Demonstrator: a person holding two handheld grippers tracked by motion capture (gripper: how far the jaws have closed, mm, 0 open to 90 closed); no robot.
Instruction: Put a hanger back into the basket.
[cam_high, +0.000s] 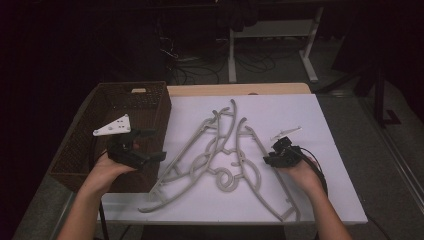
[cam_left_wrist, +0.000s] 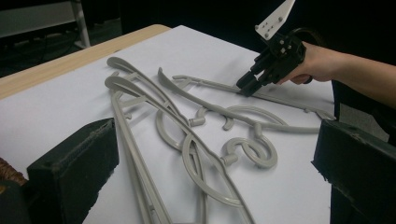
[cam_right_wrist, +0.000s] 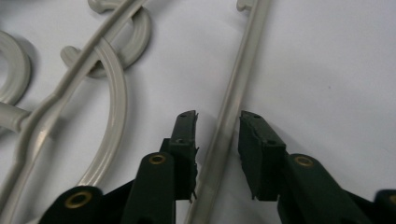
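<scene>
Several grey plastic hangers (cam_high: 220, 150) lie tangled on the white table top (cam_high: 305, 115). My right gripper (cam_high: 269, 160) is down at the long straight bar (cam_right_wrist: 238, 79) of the rightmost hanger. In the right gripper view its jaws (cam_right_wrist: 218, 122) stand one on each side of that bar, with a small gap on both sides, so the pads do not press. The left gripper view shows the same gripper (cam_left_wrist: 245, 87) tipped down onto the bar. My left gripper (cam_high: 154, 145) hovers at the basket's right edge, open wide, with nothing between its jaws (cam_left_wrist: 217, 140).
A dark woven basket (cam_high: 100, 115) stands at the table's left end. A wooden strip (cam_high: 240, 89) runs along the far edge. Bare white surface lies to the right of the hangers. The floor beyond holds desk legs and cables.
</scene>
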